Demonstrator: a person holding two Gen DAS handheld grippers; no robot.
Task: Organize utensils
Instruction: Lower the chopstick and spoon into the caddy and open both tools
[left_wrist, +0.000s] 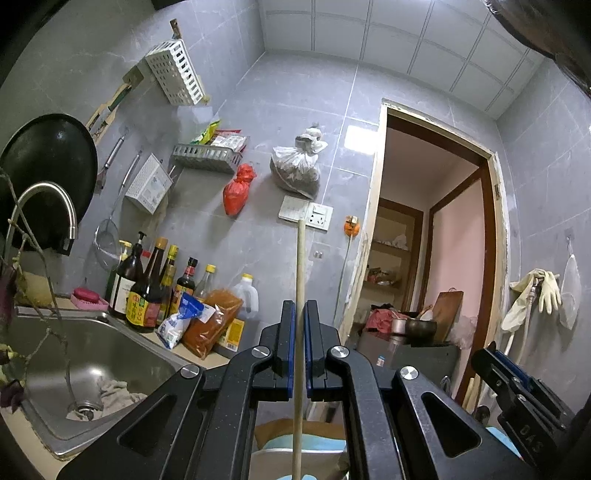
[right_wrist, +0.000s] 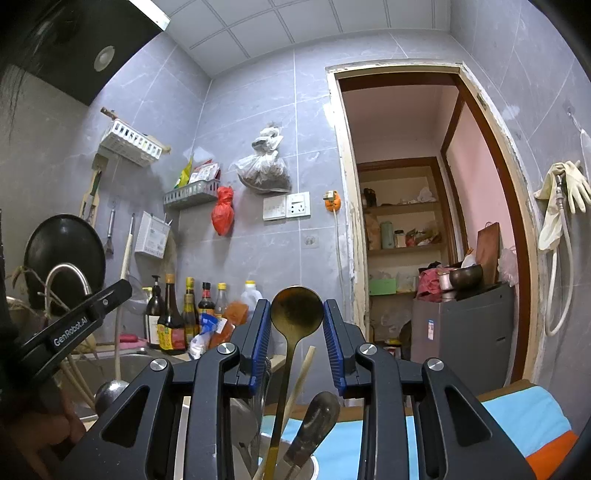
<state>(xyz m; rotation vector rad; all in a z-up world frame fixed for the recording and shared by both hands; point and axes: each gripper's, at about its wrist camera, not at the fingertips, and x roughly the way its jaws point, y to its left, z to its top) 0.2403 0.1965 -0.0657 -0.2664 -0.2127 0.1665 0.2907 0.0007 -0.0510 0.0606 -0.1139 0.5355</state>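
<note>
Left gripper (left_wrist: 300, 314) clamped on a wooden chopstick (left_wrist: 299, 280); right gripper (right_wrist: 297, 317) parted around a brass spoon (right_wrist: 296, 308).

In the left wrist view the pale stick runs straight from 6 o'clock up between the two blue pads, which press it from both sides, and its tip stands above the fingertips toward 12 o'clock, in front of the wall switch (left_wrist: 293, 209). In the right wrist view the spoon's bowl sits level with the fingertips; whether the pads touch its edges I cannot tell. Its thin handle drops toward 6 o'clock into a white utensil holder (right_wrist: 314, 466), beside another chopstick (right_wrist: 302, 373) and a dark-handled utensil (right_wrist: 314, 421).
</note>
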